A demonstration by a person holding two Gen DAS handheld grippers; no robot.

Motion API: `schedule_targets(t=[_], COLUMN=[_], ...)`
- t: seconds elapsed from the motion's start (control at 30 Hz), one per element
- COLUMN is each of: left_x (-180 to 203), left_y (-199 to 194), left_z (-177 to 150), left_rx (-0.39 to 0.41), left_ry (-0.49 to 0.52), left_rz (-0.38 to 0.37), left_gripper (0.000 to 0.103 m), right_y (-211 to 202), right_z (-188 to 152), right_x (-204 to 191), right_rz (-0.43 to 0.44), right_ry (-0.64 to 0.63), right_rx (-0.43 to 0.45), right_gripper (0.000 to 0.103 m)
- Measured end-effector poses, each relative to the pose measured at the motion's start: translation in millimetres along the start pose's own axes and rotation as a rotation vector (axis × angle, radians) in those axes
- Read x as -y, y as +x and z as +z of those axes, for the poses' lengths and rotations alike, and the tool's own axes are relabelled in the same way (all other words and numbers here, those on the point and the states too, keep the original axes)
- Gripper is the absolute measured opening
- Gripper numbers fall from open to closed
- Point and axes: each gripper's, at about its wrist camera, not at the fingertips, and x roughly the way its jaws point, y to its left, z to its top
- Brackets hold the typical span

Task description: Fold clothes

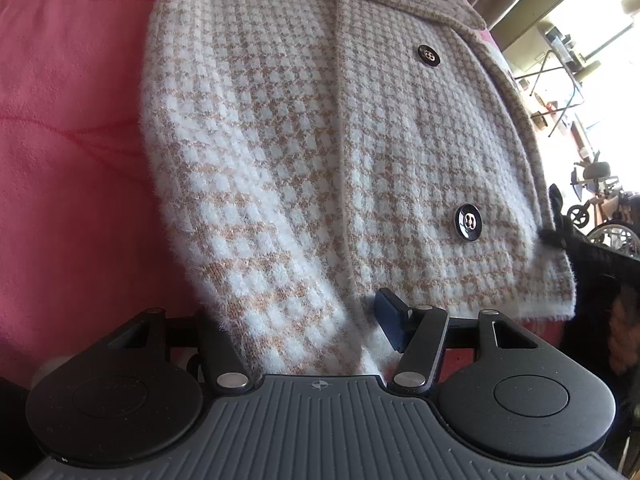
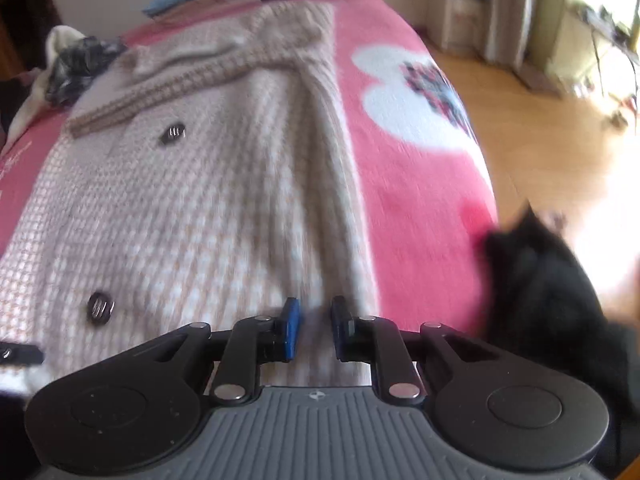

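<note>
**Sleeves in reach, coat flat on the bed**

The checked coat (image 1: 360,140) lies front up, buttoned, on a pink blanket (image 1: 68,160) covering a bed. The left hand-held gripper (image 1: 304,320) straddles the cuff of one sleeve (image 1: 248,216), jaws apart; its left finger is hidden under the fabric. The right hand-held gripper (image 2: 314,330) hovers, narrowly parted, over the other sleeve (image 2: 320,184). Grip each cuff deep, then carry both sleeves across the chest evenly. A wooden floor (image 2: 532,128) and bright window lie beyond.

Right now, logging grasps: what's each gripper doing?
Left gripper: open around the jacket sleeve end.
Right gripper: slightly open over jacket fabric; grip unclear.
</note>
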Motion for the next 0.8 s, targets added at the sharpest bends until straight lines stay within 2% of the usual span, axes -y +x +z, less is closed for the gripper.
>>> schedule_targets(t=[0.03,0.2,0.43,0.47,0.53,0.63,0.7,0.8], left_x=[0,3,0,-1,-1,0,1,1], left_y=[0,-1,-5,-5,-4,-2,-2,-3], left_z=[0,-1,-4,-4,-3,-2,-2,-3], left_rx=[0.000,0.006,0.015,0.015,0.014,0.011,0.011,0.015], left_ry=[0.004,0.016,-0.006,-0.008,-0.007,-0.005,0.002,0.002], left_rz=[-0.001,0.006,0.001,-0.001,-0.003,-0.006,-0.004,0.001], left_gripper=[0.062,0.062,0.062,0.062,0.063,0.064,0.064,0.064], right_y=[-5,-12,51,56,43,17,2,-5], right_z=[1,33,47,45,21,-16,-20,-9], right_x=[-3,-27,-27,-28,-31,-39,-36,-24], right_rz=[-0.004,0.038,0.116,0.134,0.176,0.180,0.199,0.188], right_ry=[-0.012,-0.051,0.077,0.094,0.115,0.057,0.069,0.132], right_rx=[0.006,0.169,0.188,0.179,0.127,0.079,0.039,0.052], right_gripper=[0.017,0.018,0.018,0.018,0.018,0.018,0.018,0.018])
